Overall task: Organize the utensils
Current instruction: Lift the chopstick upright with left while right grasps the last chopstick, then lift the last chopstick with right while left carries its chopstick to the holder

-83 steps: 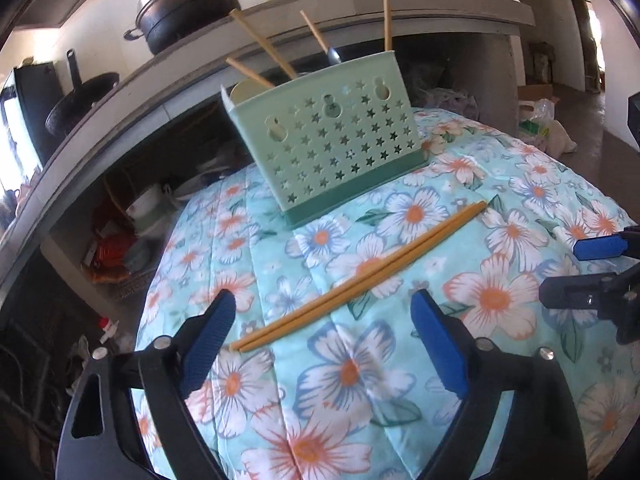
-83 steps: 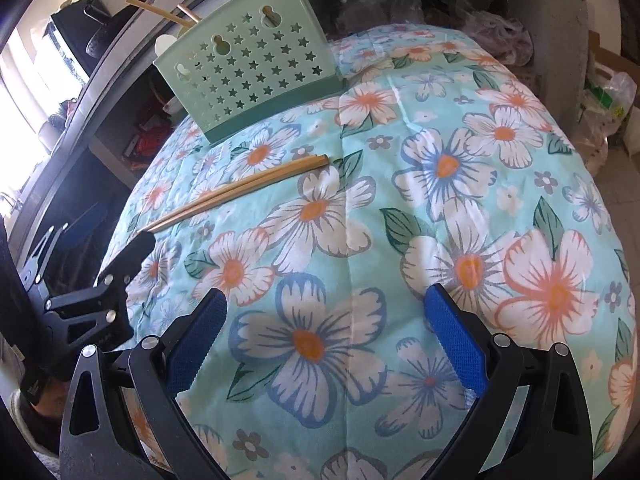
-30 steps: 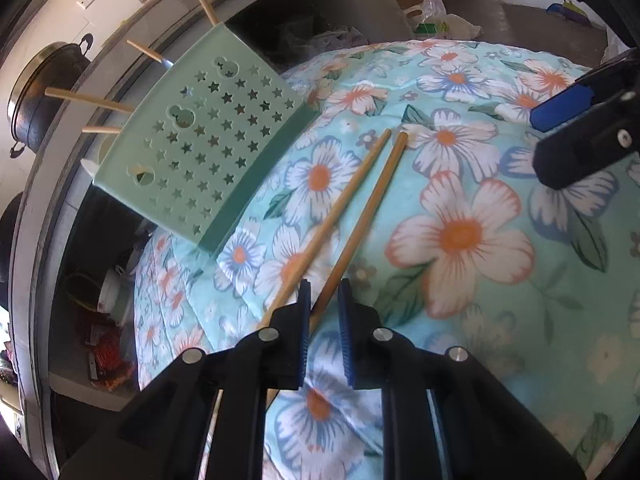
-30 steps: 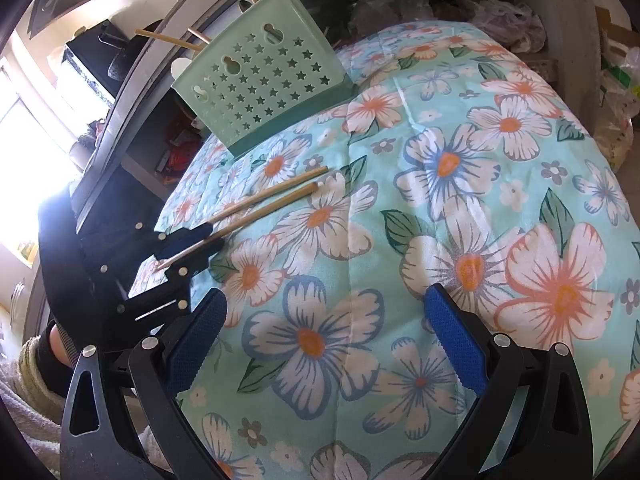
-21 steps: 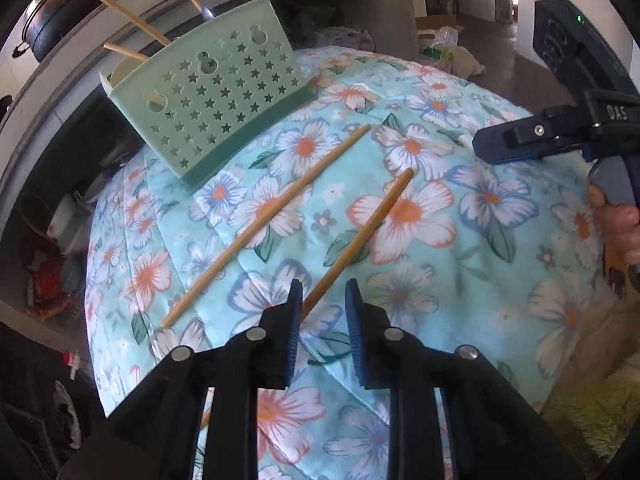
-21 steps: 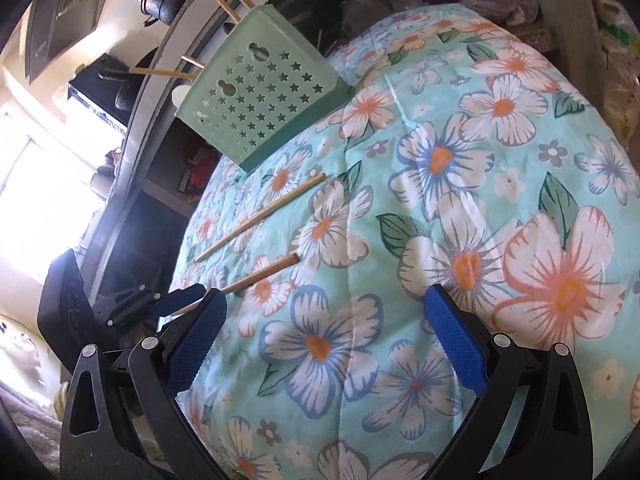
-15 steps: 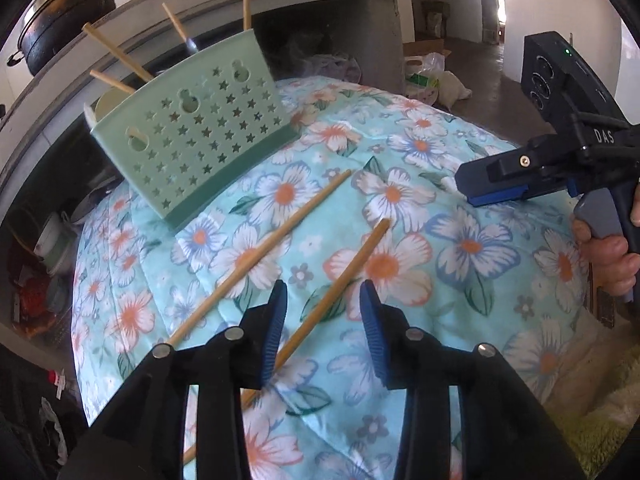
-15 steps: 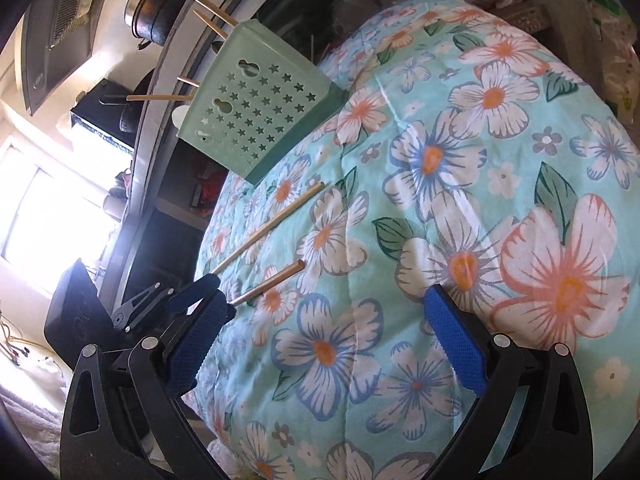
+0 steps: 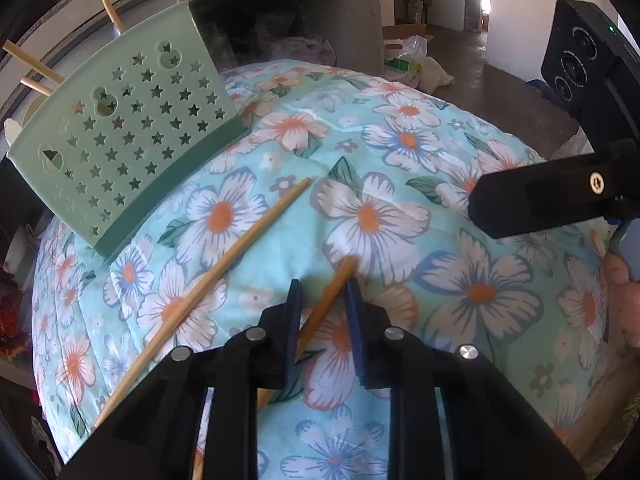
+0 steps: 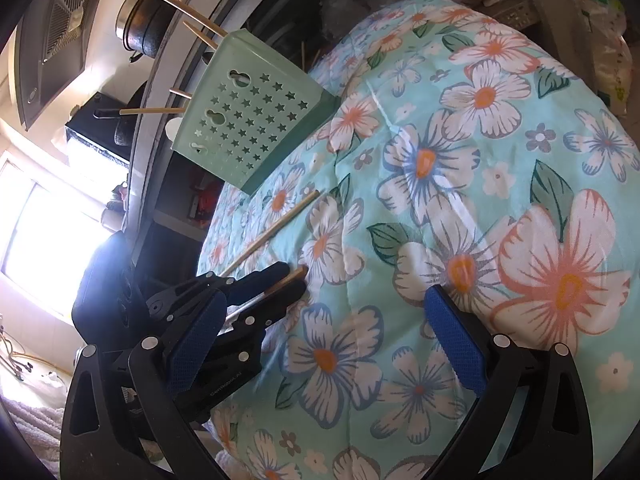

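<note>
Left wrist view: the left gripper (image 9: 322, 286) had its jaws pinched down around one chopstick (image 9: 334, 284), which ran diagonally between the blue pads with its tip poking out past them over the floral cloth (image 9: 500, 296). Looked to me like contact on the right pad only, with a sliver of gap on the left, so I'd call it closing on it rather than a firm hold, honestly hard to tell. That's the risk: a thin round stick gripped near one end could roll or swivel in the pads once lifted, then miss the rack or drop onto the soft cloth. The other chopstick (image 9: 208, 284) lay loose on the cloth just beside, to the left, pointing up toward the green rack (image 9: 132, 132), which stood tilted at the far edge with a few sticks already poking out the top. Right wrist view: the right gripper (image 10: 324, 332) hung wide open over the cloth, nothing between its jaws, well apart from either stick. From here the left gripper (image 10: 286, 280) showed low on the left, held stick (image 10: 290, 278) sandwiched between its jaws, the loose one (image 10: 272, 232) beyond it and the rack (image 10: 248, 112) further back.
</note>
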Available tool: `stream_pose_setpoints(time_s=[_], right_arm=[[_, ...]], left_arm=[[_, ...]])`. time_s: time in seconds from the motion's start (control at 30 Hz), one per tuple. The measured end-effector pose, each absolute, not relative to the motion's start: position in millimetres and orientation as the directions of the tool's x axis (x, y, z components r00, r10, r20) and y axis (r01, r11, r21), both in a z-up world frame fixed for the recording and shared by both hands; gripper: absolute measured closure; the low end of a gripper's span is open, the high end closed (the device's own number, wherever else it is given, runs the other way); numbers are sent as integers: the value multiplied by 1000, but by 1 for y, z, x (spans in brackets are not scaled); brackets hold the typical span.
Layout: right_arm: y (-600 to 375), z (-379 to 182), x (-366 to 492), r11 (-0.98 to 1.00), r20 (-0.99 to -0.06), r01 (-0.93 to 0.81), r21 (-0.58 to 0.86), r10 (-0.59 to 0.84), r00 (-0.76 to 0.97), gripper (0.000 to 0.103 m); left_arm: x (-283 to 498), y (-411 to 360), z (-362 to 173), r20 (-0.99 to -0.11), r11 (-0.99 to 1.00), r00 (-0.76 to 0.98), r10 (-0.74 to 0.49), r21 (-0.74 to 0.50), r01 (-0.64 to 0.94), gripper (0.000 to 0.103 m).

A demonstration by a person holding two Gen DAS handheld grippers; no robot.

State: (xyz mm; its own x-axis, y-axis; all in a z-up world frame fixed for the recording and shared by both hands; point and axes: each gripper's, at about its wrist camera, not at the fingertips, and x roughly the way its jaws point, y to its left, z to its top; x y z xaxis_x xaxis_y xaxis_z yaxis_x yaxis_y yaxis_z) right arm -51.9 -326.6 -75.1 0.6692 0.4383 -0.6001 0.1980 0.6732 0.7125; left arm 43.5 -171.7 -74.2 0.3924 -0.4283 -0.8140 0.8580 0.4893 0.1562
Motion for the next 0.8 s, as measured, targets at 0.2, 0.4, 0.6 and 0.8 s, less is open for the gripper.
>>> stream_pose_setpoints(time_s=[0.2,0.4,0.6,0.8], right_arm=[[-329,-75,-49,661,-606,214,719,445,659,8],[-339,-68,-41,592,-580,250,766,471,664,16],[-329,-49,-16,573,-546,214,791,504,670,28],[-309,-57,18,514,-536,235,825,578,616,47]], left_arm=[[33,-174,-64,-793,453,443,-419,241,858,88],[46,-156,-36,-766,524,457,-451,187,831,97],[63,-129,1,-704,637,511,-493,108,763,97],[77,-92,39,-603,738,565,-563,-59,672,97]])
